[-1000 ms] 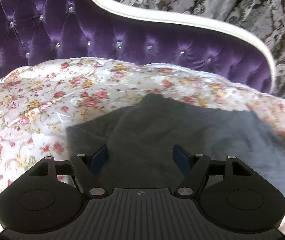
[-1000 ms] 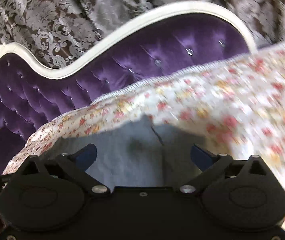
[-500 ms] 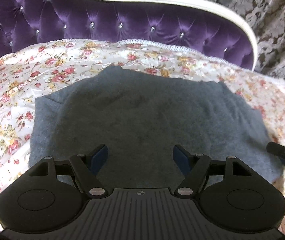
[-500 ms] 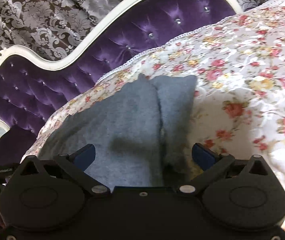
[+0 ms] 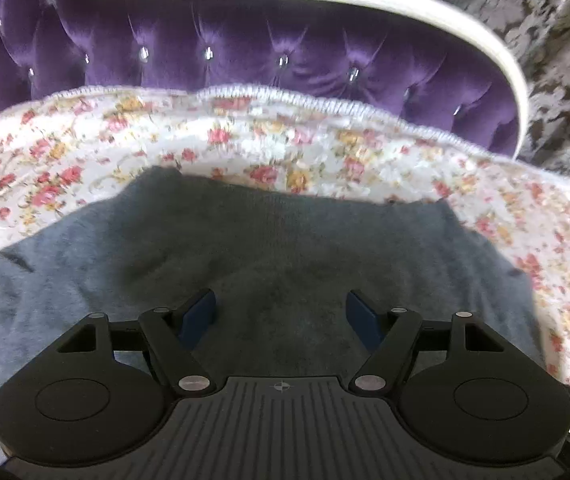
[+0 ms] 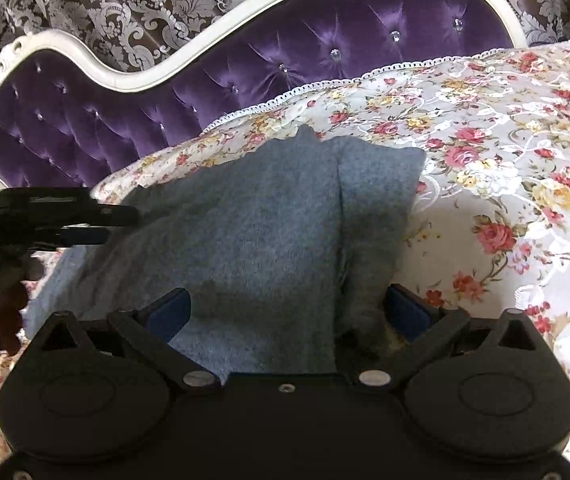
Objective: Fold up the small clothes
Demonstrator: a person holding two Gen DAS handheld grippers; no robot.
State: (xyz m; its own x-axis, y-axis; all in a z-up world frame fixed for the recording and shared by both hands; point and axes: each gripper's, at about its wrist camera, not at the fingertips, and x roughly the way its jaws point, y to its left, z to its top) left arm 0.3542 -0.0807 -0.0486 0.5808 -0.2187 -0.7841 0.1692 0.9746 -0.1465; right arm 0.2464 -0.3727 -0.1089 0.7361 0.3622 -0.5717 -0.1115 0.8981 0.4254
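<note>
A grey-blue knit garment (image 5: 269, 256) lies spread on the floral cover (image 5: 85, 168). My left gripper (image 5: 281, 316) is open and empty, its blue pads just above the garment's near part. In the right wrist view the garment (image 6: 245, 232) shows a folded-over strip along its right side (image 6: 377, 200). My right gripper (image 6: 289, 312) is open, its jaws straddling the near end of that strip, with nothing clamped. The left gripper (image 6: 85, 220) shows at the left edge of the right wrist view, above the garment's far side.
The purple tufted headboard (image 5: 245, 52) with a white frame (image 6: 97, 72) rises behind the cover. Patterned curtains (image 6: 133, 4) hang behind it. The floral cover (image 6: 505, 160) extends to the right of the garment.
Both grippers have come lower and closer to the garment. The left view has tilted back toward the headboard. Both stay open.
</note>
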